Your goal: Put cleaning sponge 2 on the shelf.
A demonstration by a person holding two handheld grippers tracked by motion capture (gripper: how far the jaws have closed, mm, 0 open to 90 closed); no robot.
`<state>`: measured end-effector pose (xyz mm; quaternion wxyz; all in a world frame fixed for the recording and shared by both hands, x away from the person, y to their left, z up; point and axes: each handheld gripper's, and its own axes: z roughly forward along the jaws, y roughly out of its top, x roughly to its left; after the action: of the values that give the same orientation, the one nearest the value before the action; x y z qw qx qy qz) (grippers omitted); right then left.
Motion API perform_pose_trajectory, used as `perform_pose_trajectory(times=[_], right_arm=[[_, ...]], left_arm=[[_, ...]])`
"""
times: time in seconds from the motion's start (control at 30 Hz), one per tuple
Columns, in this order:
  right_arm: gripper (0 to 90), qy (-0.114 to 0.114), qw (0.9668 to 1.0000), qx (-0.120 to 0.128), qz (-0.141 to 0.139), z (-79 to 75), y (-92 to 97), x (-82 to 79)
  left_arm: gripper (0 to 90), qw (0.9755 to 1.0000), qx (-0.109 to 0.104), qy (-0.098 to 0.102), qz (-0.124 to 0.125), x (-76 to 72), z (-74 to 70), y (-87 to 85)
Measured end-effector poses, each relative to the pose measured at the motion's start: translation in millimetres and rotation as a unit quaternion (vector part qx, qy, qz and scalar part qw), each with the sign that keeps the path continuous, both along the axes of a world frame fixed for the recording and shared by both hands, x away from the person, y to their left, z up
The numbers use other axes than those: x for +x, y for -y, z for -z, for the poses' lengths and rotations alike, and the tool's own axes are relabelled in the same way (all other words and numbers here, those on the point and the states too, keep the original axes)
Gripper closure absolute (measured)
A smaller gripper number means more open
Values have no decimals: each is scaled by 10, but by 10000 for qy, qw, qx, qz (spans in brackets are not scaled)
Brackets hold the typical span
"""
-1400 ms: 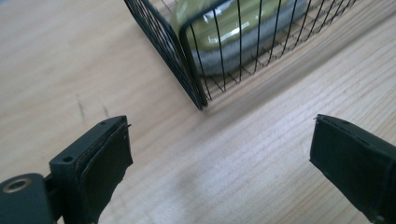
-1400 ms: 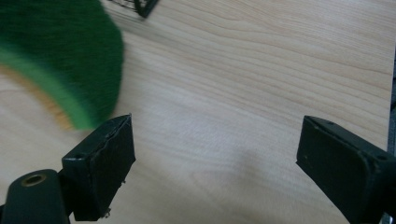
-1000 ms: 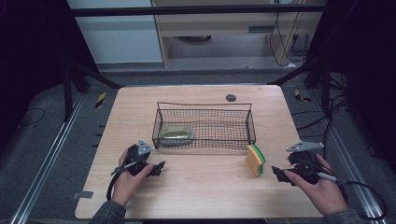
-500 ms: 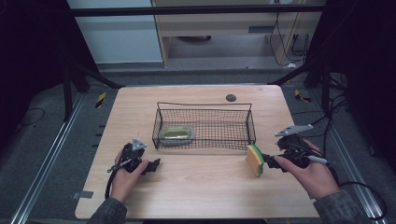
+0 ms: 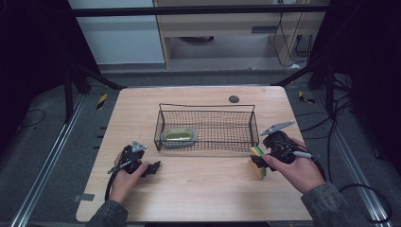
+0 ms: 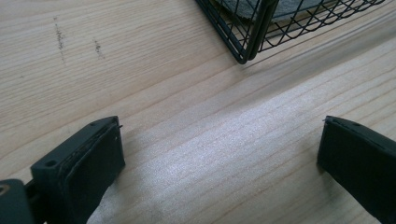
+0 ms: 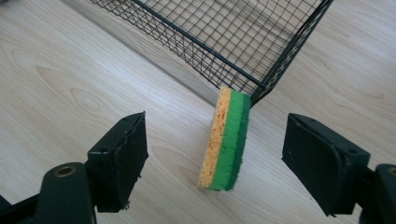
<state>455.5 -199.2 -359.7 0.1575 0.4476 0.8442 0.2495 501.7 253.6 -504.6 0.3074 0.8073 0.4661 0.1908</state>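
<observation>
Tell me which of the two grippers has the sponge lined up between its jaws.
The right gripper: the yellow and green sponge stands on edge between its open jaws. The left gripper has just bare table between its jaws.

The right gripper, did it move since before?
Yes. The right gripper slid left across the table toward the wire basket's near right corner, and its open jaws now flank the sponge.
</observation>
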Motion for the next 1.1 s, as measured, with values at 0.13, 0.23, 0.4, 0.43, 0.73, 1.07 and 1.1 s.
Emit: perform_pose_trajectory(times=[0.13,0.23,0.4,0.43,0.73,1.07,1.1], right_arm=[[206,-139,9999,-90,28,67,-31,48],[199,-284,9994,-147,159,144,-34,111],[198,-432,9981,-219,394,250,-22,240],[208,-463,9978,-211,418,261,-18,259],[292,-835,9945,-364,509,456,-18,387],[407,-1117,9917,-433,461,558,-35,458],[444,-1169,9911,-470,436,583,-37,465]], left_arm=[[0,10000,-10,1,-4,1,2,0],[0,10000,-10,1,-4,1,2,1],[0,10000,-10,1,-2,1,2,0],[0,10000,-9,1,-1,2,2,1],[0,10000,-6,2,11,4,2,-1],[0,10000,-7,5,26,5,2,-2],[0,10000,-10,6,30,5,3,-3]])
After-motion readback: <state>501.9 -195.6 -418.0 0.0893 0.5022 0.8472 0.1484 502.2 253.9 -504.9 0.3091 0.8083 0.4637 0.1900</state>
